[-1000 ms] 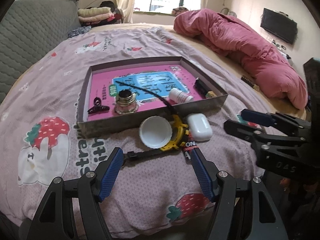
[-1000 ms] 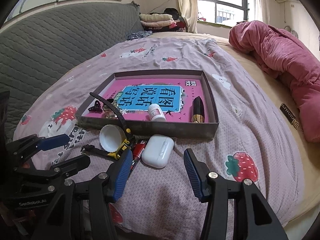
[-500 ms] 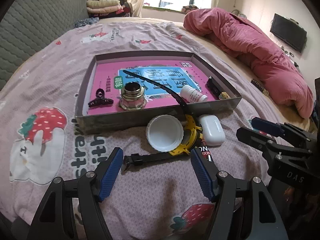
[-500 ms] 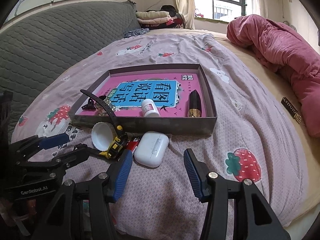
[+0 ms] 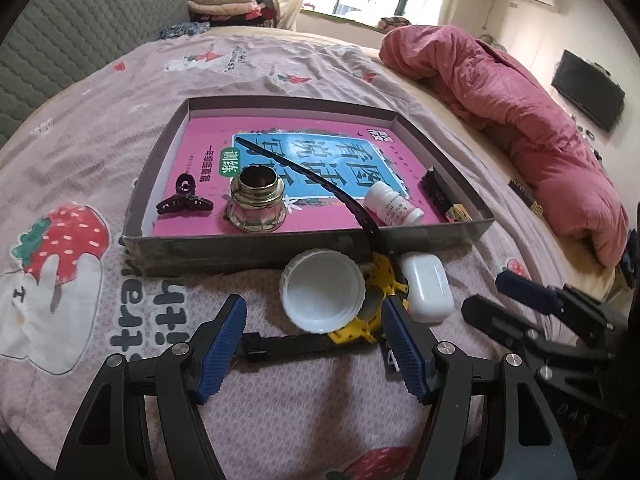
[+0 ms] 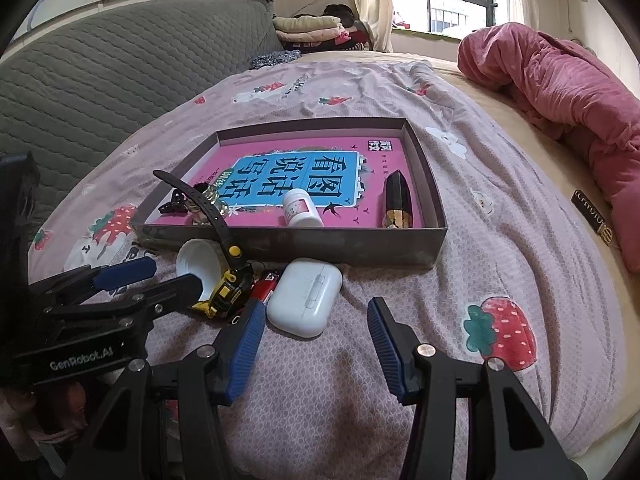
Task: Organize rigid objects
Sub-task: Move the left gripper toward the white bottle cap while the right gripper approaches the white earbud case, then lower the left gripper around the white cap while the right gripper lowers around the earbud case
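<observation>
A grey box [image 5: 248,250] [image 6: 436,208] lies on the bed with a pink book, a black hair clip [image 5: 183,200], a glass jar [image 5: 256,202], a white pill bottle [image 5: 390,204] [image 6: 300,210] and a black lipstick [image 6: 397,200]. In front of it lie a white lid [image 5: 323,295] [image 6: 198,266], a yellow watch with black strap [image 5: 360,320] [image 6: 228,292], a red lighter [image 6: 266,285] and a white earbud case [image 5: 426,290] [image 6: 306,297]. My left gripper [image 5: 314,348] is open around the lid and watch. My right gripper [image 6: 316,344] is open just short of the case.
A pink quilt [image 5: 520,120] [image 6: 560,92] is heaped at the right of the bed. A grey padded headboard [image 6: 100,80] runs along the left. A small dark label [image 6: 596,216] lies on the beige sheet to the right. Folded clothes [image 5: 228,4] sit at the far end.
Both grippers have moved forward and lower toward the objects in front of the box. The left fingers now flank the lid and watch. Both stay open.
</observation>
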`<state>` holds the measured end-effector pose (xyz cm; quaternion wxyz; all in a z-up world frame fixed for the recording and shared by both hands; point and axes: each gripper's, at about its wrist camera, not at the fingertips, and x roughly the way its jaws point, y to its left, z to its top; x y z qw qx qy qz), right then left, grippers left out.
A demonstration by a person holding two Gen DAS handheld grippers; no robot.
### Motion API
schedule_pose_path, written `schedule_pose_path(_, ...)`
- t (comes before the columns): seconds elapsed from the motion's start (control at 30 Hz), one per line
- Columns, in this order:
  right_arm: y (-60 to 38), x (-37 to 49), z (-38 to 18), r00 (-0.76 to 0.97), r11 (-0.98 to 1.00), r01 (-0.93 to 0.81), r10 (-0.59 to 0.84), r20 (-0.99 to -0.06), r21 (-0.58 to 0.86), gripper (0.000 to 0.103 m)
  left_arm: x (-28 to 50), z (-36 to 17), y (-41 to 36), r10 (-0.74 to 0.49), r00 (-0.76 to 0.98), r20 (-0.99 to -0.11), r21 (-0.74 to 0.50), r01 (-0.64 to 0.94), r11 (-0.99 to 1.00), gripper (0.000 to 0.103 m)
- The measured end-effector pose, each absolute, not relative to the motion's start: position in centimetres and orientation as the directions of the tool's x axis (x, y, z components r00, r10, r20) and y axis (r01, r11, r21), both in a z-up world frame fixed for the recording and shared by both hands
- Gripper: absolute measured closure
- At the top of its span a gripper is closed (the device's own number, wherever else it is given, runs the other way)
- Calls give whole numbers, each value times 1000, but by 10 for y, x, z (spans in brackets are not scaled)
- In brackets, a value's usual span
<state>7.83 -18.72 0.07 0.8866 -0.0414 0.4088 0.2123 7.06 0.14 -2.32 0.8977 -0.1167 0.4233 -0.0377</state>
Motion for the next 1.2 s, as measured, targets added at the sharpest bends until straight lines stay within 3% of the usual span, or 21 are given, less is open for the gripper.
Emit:
schedule_pose_path(0.77,-171,84,-19,543,890,-450,341,-768,77,50,93,-34,-2,-146,628,-764,-241,-68,968,32)
schedule_pose_path(1.2,-157,85,-39,554,900,-436,266,-789,-4,50,101,-42,-1,-99,627,-773,-209,-104,972,32)
